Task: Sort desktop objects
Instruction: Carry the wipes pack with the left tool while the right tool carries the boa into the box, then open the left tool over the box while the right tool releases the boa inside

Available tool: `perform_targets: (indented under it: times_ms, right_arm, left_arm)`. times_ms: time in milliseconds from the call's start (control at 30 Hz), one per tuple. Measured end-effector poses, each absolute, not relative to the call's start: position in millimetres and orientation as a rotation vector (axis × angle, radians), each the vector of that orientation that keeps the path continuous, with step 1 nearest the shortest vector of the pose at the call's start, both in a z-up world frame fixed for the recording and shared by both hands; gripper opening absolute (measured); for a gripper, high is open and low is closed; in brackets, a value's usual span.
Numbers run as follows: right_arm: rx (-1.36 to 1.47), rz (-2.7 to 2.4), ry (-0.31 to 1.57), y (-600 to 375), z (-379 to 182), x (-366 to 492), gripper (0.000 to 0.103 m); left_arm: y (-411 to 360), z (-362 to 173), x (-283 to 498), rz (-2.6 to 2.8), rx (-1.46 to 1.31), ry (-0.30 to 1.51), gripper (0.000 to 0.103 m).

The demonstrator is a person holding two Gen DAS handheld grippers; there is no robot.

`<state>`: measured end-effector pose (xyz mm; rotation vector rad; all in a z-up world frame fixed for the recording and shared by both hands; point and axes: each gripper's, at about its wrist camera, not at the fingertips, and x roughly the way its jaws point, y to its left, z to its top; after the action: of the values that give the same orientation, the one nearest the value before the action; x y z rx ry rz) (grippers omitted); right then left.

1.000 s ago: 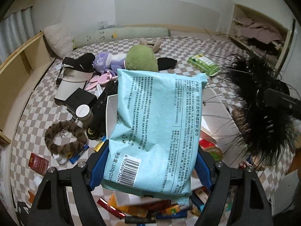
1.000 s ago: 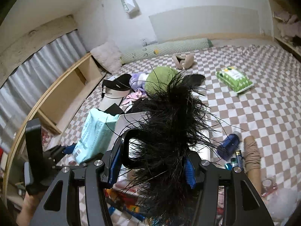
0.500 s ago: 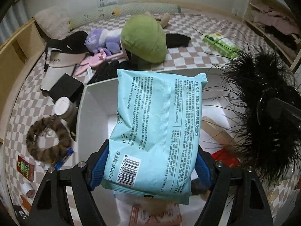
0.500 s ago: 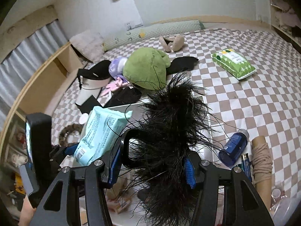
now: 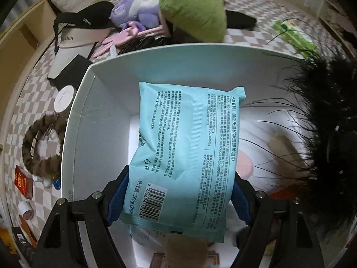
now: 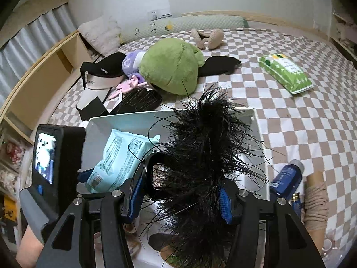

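Two views are given, and the left wrist view is taken first. A light blue pack (image 5: 187, 156) is held between the fingers of the left gripper (image 5: 178, 197), which are clenched on its lower end, near the barcode. The pack is held over the open white box (image 5: 89, 120), inside its walls as seen from above. Whether it touches the bottom cannot be told. Other small things are seen lying in the box, but they are blurred. A black feathery thing (image 5: 330, 138) is seen at the right edge, also over the box. Beside the box, a green plush toy (image 5: 191, 9), a purple plush toy (image 5: 131, 15) and a furry brown ring (image 5: 40, 147) are seen on the checked cover (image 5: 22, 102). In the right wrist view, the black feathery thing (image 6: 200, 156) is gripped by the right gripper (image 6: 180, 192), whose fingers are closed on it. It is held above the white box (image 6: 256, 138) too, and the blue pack (image 6: 120, 156) is seen just to its left. A green pack (image 6: 285, 71) and a blue bottle (image 6: 287, 176) are seen lying outside the box. The blue pack is judged to be soft, squashy and a little slippery, so it is best held across its middle width. The feathers are judged to be very light and easily bent, so the hard black part is best held.
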<state>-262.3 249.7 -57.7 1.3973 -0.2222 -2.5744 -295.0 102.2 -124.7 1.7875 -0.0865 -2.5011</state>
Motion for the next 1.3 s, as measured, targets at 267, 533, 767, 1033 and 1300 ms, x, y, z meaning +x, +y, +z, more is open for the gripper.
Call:
perform_targets:
  times_ms: [267,533,767,1033,1300]
  right_arm:
    - [1.426,-2.535,-0.226,238,-67,-269,0.057]
    - [1.466,-2.506,-0.214,234,-75,-270,0.057]
    - [1.498,-2.481,-0.207,231,-82,-272,0.057]
    - [1.508,-2.456,-0.296,235,-88,-283,0.057]
    - [1.529,-2.413,-0.365,232,-97,-294,0.057]
  left_arm:
    - [95,-138,-301,-2.424,1.894,-0.001,0.080]
    - [97,-151,-302,-2.358,1.972,0.010,0.080]
    - [100,-149,-301,-2.385,1.933,-0.013,0.080]
    - [97,-126,-291,-2.469,1.893,0.031,0.080]
    - [86,-91,-278,-2.555,1.674,-0.239,0.095]
